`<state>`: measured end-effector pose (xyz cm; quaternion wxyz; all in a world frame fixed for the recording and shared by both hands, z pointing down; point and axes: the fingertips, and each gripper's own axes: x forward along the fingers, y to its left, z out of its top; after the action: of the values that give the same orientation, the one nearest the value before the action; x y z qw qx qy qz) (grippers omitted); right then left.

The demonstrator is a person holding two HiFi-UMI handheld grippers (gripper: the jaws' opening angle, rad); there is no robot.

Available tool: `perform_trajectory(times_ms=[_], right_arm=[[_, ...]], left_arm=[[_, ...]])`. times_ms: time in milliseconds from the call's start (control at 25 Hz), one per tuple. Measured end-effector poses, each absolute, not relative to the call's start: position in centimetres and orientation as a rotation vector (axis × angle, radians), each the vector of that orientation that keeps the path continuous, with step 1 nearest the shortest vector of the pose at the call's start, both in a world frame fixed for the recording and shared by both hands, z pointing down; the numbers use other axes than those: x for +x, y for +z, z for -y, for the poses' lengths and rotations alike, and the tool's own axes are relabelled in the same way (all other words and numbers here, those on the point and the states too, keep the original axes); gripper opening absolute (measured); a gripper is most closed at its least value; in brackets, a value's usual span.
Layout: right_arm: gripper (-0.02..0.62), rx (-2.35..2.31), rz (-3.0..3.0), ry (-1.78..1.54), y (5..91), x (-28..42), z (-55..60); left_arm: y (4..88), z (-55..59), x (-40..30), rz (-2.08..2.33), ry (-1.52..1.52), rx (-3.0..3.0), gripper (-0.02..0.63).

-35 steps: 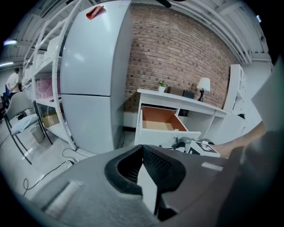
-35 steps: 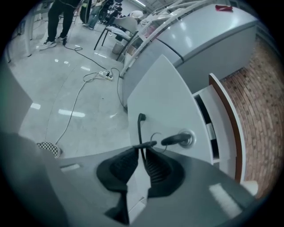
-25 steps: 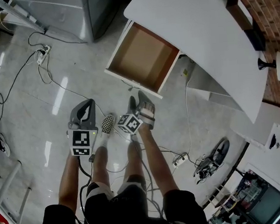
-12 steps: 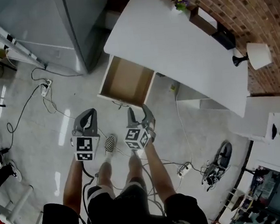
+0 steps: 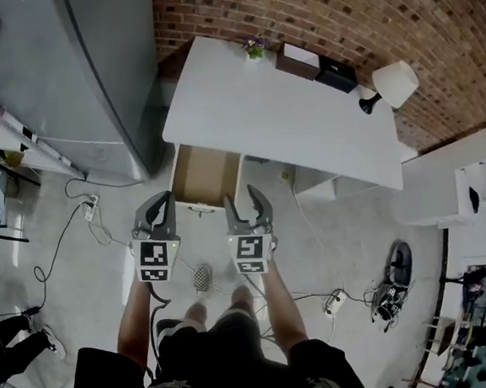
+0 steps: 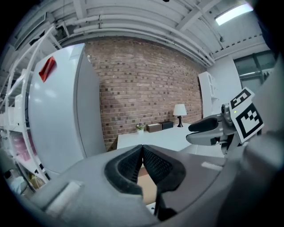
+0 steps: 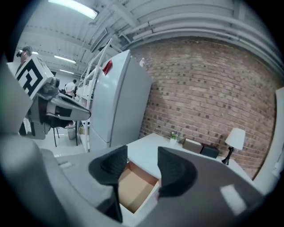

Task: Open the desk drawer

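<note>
White desk's (image 5: 279,118) drawer (image 5: 206,173) gapes beyond closed left gripper (image 5: 161,201) and empty, closing right gripper (image 5: 242,199)

No text, label, brand or number can be read anywhere

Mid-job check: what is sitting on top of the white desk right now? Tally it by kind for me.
Boxes: 2, the brown box and the black box
Lamp: 1
Potted plant: 1
Total: 4
</note>
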<state>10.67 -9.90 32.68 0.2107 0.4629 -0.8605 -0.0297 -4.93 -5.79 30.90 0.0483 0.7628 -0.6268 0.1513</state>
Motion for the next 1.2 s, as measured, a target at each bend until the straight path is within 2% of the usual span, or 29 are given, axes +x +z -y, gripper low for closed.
perform_trajectory(times_ms=[120, 320, 440, 720, 1200], right_arm=[[0.193, 1.349, 2.401, -0.094, 29.1, 12.6, 9.1], [0.102, 1.485, 2.421, -0.056, 24.7, 15.8, 7.5], [0.096, 1.544, 2.425, -0.039, 23.3, 17.8, 6.4], [0.018, 1.648, 2.405, -0.037, 21.3, 21.7, 3.5], [0.007, 1.709, 2.373, -0.074, 20.0, 23.3, 2.7]], left_arm=[[27.4, 5.5, -3.9, 1.92, 0.449, 2.374, 0.011], [23.3, 4.9, -1.9, 1.918, 0.421, 2.454, 0.011], [21.8, 4.3, -0.6, 1.907, 0.405, 2.493, 0.011], [20.7, 3.1, 0.9, 1.867, 0.406, 2.531, 0.011], [20.0, 2.6, 2.1, 1.827, 0.381, 2.569, 0.011]])
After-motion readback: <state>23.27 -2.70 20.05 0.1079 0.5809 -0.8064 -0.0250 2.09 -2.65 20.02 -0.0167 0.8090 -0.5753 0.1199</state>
